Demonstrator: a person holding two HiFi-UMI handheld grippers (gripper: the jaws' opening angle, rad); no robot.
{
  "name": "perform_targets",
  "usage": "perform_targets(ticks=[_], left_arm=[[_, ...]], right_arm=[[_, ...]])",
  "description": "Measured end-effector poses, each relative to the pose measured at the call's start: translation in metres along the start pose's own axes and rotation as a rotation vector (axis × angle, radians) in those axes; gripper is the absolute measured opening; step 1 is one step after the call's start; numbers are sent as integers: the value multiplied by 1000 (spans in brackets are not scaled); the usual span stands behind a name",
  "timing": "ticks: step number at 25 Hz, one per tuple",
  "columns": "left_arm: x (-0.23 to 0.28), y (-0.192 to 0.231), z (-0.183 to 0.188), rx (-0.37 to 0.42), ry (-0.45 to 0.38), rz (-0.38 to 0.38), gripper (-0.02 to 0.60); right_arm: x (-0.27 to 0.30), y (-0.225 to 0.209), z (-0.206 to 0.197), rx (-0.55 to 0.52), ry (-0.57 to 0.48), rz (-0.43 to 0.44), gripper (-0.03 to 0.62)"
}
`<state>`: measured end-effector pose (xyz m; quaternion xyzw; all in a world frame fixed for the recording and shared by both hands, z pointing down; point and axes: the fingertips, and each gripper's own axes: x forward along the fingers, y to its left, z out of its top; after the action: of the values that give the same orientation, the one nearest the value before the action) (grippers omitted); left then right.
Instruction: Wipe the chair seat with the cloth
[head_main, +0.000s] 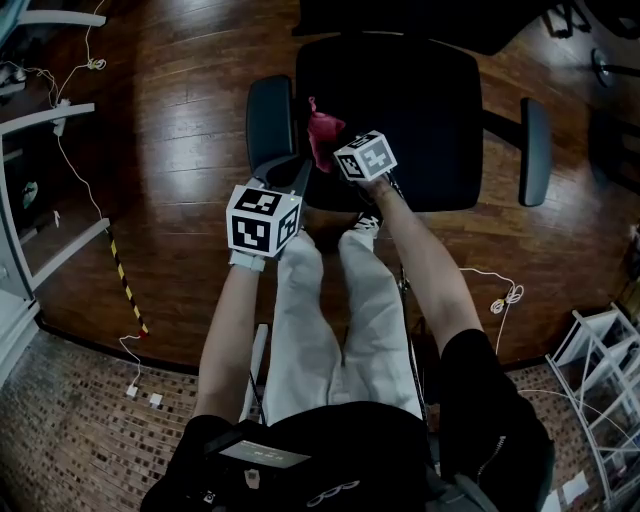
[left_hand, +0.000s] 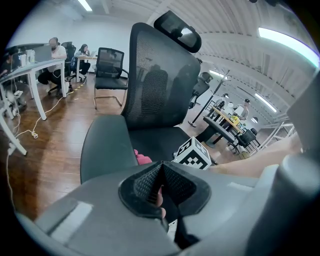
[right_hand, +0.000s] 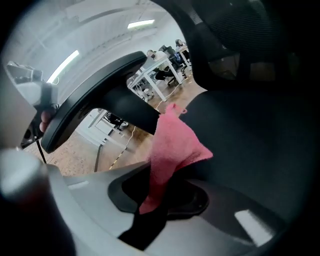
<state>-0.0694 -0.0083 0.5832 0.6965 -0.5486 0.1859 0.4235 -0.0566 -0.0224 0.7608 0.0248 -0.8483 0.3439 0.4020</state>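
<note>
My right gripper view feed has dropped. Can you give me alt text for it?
The right gripper has its jaws shut on a pink cloth, which sticks out in front of the black chair seat. The chair's armrest crosses the upper left, with white office desks on a wooden floor beyond it.

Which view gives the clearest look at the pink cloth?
The right gripper view: the cloth hangs large at centre, pinched by the right hand-held gripper. The head view shows only a small red patch at the left edge of the seat; the left gripper view shows just a sliver.
</note>
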Motion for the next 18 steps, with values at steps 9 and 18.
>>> perform_targets(ticks=[9, 18], left_arm=[[1, 5, 0, 6, 2, 19, -6], [0, 7, -1, 13, 2, 44, -6]], right_arm=[[-75, -104, -46, 84, 43, -237, 71], [-183, -189, -105, 151, 62, -481, 71]])
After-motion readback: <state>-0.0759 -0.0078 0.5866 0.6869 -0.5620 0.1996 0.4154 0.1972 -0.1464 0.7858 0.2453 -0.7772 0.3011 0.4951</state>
